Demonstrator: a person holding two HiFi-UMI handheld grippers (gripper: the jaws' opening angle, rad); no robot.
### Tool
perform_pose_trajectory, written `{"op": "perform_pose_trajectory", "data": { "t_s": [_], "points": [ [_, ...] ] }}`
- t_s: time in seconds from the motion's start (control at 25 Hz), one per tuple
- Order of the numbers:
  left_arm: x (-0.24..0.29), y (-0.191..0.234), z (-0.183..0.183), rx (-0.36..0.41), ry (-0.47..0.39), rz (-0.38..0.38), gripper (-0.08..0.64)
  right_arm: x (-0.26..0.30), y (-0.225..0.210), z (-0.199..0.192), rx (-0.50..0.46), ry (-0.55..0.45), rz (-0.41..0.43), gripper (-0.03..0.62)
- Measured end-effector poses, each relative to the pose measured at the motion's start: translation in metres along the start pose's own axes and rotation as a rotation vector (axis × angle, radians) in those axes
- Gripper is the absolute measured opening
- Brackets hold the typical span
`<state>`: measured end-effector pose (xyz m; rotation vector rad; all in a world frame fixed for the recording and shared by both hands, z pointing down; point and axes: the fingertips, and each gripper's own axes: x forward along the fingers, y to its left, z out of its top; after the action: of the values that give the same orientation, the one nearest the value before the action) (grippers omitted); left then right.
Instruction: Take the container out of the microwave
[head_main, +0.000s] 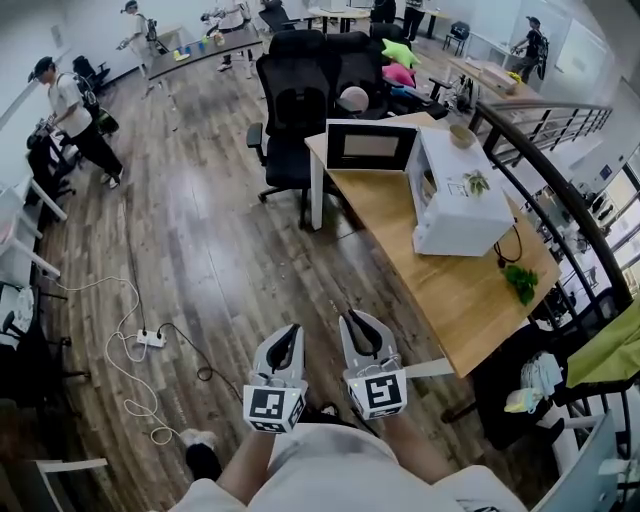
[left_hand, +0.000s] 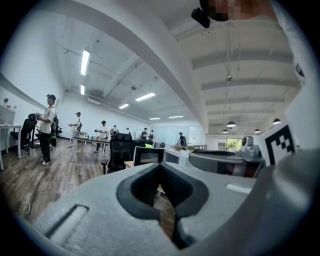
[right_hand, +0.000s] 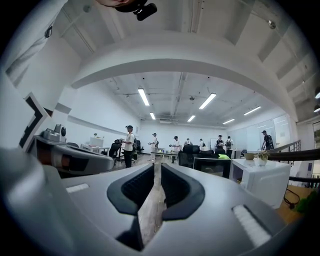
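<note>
A white microwave (head_main: 465, 205) stands on the wooden table (head_main: 420, 270) ahead and to the right, with its door (head_main: 370, 146) swung open. I cannot make out a container inside it. Both grippers hang low in front of the person, well short of the table. My left gripper (head_main: 290, 330) is shut with nothing in it, and its pads meet at the tip (left_hand: 160, 166). My right gripper (head_main: 352, 318) is also shut and empty, with only a thin slit between its pads (right_hand: 156, 164). The microwave (right_hand: 260, 182) shows far off in the right gripper view.
Black office chairs (head_main: 300, 100) stand at the table's far end. A small plant (head_main: 476, 182) sits on the microwave, with a bowl (head_main: 461, 135) behind it. A power strip with cable (head_main: 150, 338) lies on the wood floor to the left. A railing (head_main: 560, 200) runs along the right. People stand far off.
</note>
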<state>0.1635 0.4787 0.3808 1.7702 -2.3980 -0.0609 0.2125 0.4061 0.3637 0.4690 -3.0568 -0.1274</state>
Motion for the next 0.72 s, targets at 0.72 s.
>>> {"op": "perform_pose_trajectory", "data": {
  "t_s": [0.72],
  "points": [
    [0.096, 0.076, 0.01, -0.046, 0.001, -0.021, 0.003, 0.108, -0.031, -0.017, -0.017, 0.07, -0.008, 0.083]
  ]
}}
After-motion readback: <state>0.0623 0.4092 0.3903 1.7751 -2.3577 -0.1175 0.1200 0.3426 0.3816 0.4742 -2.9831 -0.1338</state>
